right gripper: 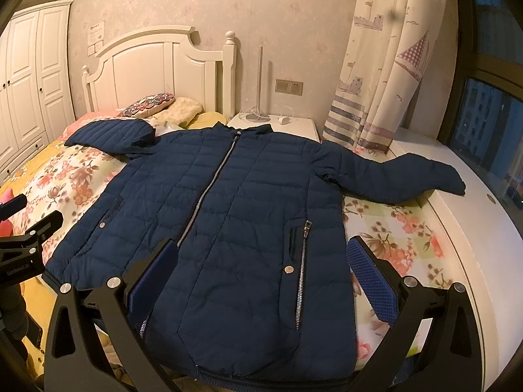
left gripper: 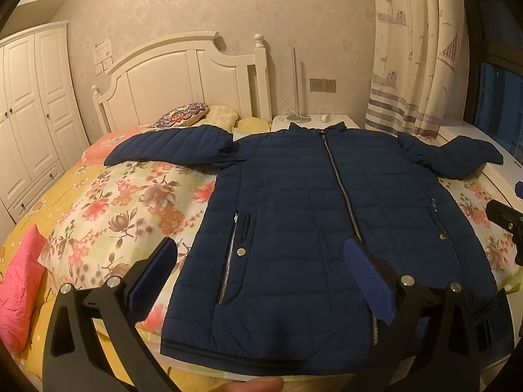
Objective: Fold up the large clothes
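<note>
A navy quilted jacket (left gripper: 310,202) lies flat and zipped on the bed, front up, collar toward the headboard, both sleeves spread out sideways. It also shows in the right wrist view (right gripper: 228,202). My left gripper (left gripper: 261,261) is open and empty, hovering above the jacket's lower left half near the hem. My right gripper (right gripper: 261,261) is open and empty, hovering above the jacket's lower right half. The right gripper's tip shows at the right edge of the left wrist view (left gripper: 505,219). The left gripper shows at the left edge of the right wrist view (right gripper: 29,241).
The bed has a floral cover (left gripper: 130,202) and a white headboard (left gripper: 183,75) with pillows (left gripper: 183,116). A pink cushion (left gripper: 19,287) lies at the left. A white nightstand (right gripper: 284,124), curtains (right gripper: 382,65), a white window ledge (right gripper: 457,202) and a wardrobe (left gripper: 29,114) surround the bed.
</note>
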Demonstrator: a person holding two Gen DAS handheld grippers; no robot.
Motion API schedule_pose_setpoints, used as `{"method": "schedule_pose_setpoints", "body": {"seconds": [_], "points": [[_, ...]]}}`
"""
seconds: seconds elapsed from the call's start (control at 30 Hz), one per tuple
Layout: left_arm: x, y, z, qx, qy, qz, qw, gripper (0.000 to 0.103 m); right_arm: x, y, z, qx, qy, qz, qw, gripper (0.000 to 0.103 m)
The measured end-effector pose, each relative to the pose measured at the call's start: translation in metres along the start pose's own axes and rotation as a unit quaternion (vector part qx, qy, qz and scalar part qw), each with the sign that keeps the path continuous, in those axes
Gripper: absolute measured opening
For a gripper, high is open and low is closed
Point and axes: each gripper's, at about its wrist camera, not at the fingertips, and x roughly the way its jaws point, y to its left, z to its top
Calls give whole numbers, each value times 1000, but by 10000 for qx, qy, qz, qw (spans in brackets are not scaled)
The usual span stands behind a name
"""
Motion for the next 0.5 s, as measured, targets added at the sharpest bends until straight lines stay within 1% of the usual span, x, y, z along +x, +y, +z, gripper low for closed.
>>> {"method": "schedule_pose_setpoints", "body": {"seconds": [0.13, 0.3, 0.4, 0.47, 0.5], "points": [[7, -5, -1, 19, 110, 19, 9999, 101, 8, -1, -5, 67, 86, 38, 9999, 99], [26, -8, 1, 69, 304, 62, 9995, 101, 29, -10, -13, 258, 252, 210, 9991, 99], [51, -14, 3, 197, 466, 42, 9987, 101, 43, -17, -15, 253, 298, 91, 9992, 99], [78, -23, 6, 416, 637, 47, 9971, 101, 54, -27, -15, 336, 290, 55, 9990, 99], [98, -30, 9, 599, 782, 57, 9951, 101, 61, -34, -16, 406, 321, 53, 9986, 99]]}}
